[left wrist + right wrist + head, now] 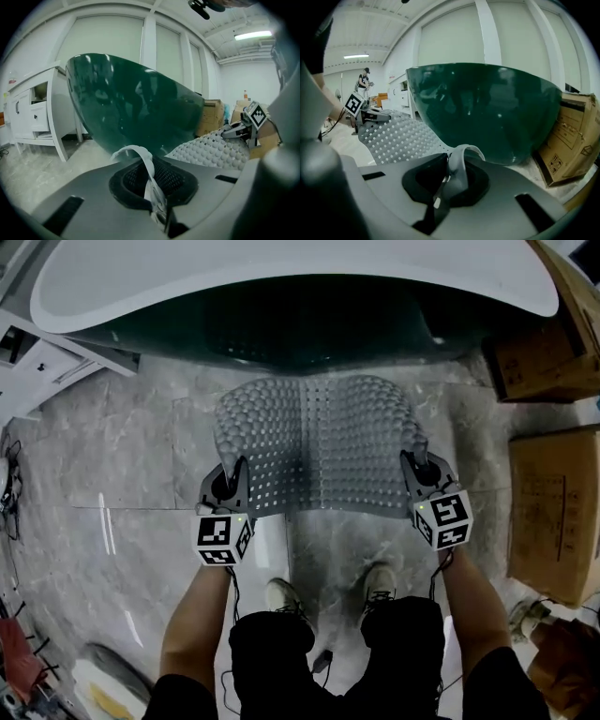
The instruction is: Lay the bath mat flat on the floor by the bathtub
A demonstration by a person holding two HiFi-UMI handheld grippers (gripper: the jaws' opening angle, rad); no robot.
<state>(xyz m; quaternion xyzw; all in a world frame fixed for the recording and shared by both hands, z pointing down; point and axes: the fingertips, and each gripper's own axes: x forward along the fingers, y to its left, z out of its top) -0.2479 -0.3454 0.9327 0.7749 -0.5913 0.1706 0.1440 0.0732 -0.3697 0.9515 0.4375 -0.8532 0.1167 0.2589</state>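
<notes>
The grey, bumpy, perforated bath mat (314,442) hangs stretched between my two grippers, held above the marble floor in front of the dark green bathtub (300,324). My left gripper (228,486) is shut on the mat's near left corner; a folded edge of the mat (149,176) sits pinched between its jaws. My right gripper (419,470) is shut on the near right corner, where a curl of the mat (457,173) shows. The mat (396,136) sags toward the tub (487,110), and the tub (136,112) fills the left gripper view too.
Cardboard boxes (553,512) stand at the right, one more (544,357) beside the tub. A white cabinet (37,362) is at the left. My shoes (286,596) are just behind the mat. A far-off person (362,80) stands in the room.
</notes>
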